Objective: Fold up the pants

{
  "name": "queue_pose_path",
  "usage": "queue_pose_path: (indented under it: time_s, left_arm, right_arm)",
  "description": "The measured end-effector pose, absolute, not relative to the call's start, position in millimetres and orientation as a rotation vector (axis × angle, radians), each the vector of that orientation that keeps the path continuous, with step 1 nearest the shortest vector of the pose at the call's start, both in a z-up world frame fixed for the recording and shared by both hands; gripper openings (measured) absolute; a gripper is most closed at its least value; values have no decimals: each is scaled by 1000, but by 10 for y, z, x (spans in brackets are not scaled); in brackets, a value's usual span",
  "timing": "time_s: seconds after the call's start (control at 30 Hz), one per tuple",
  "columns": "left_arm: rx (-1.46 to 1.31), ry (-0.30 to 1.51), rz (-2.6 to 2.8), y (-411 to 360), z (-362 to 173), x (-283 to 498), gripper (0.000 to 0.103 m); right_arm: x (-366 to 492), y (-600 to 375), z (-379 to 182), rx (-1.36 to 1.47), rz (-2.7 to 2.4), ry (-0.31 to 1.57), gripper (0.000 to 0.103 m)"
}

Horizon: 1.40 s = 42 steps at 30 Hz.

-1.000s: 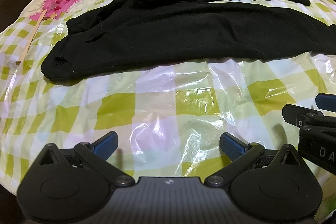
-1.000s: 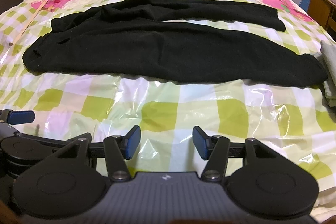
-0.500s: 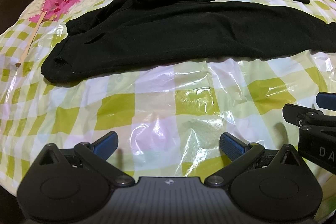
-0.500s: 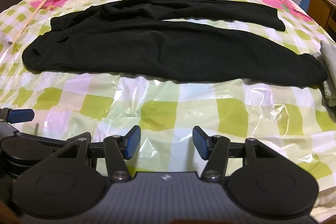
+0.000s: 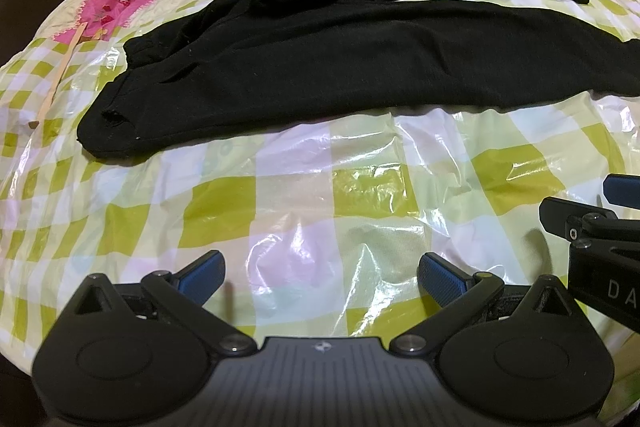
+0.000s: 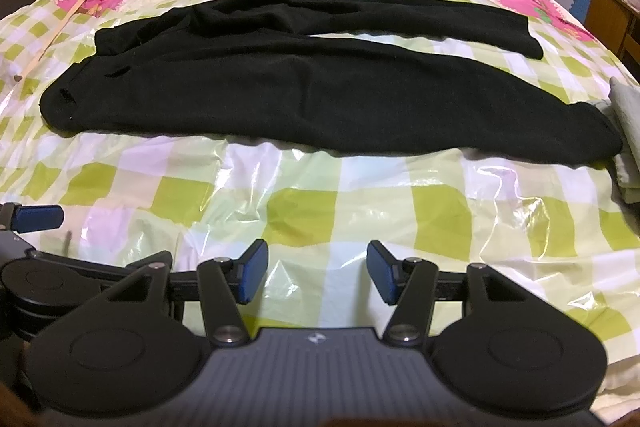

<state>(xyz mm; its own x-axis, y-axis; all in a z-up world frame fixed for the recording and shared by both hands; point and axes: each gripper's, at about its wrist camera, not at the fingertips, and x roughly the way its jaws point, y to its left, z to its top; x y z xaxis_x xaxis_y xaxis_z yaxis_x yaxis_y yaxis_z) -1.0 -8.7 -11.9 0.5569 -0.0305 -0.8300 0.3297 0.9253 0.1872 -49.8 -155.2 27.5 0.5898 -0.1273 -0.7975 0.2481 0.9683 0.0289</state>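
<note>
- A pair of black, soft knit pants (image 6: 320, 95) lay spread flat across a bed covered by a glossy clear plastic sheet over a green-and-white checked cover (image 6: 304, 211), with pink cartoon print toward the far side.
- The waistband end (image 5: 108, 131) pointed to the left of both views; the two legs ran to the right, parted by a narrow wedge of cover, with the far leg's cuff (image 6: 528, 43) lying short of the near leg's cuff (image 6: 596, 143).
- The left gripper (image 5: 320, 277) hovered over bare plastic, well short of the near edge of the pants; its blue-padded jaws stood wide apart with nothing between them.
- The right gripper (image 6: 314, 269) hung just beside it, likewise over bare plastic; its jaws were apart and empty.
- A thin wooden stick (image 5: 60, 75) lay on the cover left of the waistband, and a folded pale cloth (image 6: 626, 147) lay at the right edge, touching or just beside the near cuff.
- Judged progress: none of the folding was done; no fold showed in the garment. Bringing one leg onto the other, then folding along the length, remained.
</note>
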Motion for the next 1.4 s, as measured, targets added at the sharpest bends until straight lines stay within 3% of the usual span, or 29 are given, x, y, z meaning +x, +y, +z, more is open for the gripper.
queue_pose_path:
  time_s: [1.4]
  left_arm:
    - [262, 921, -293, 155, -111, 82, 103]
  right_arm:
    - [-315, -1214, 452, -53, -308, 945, 60]
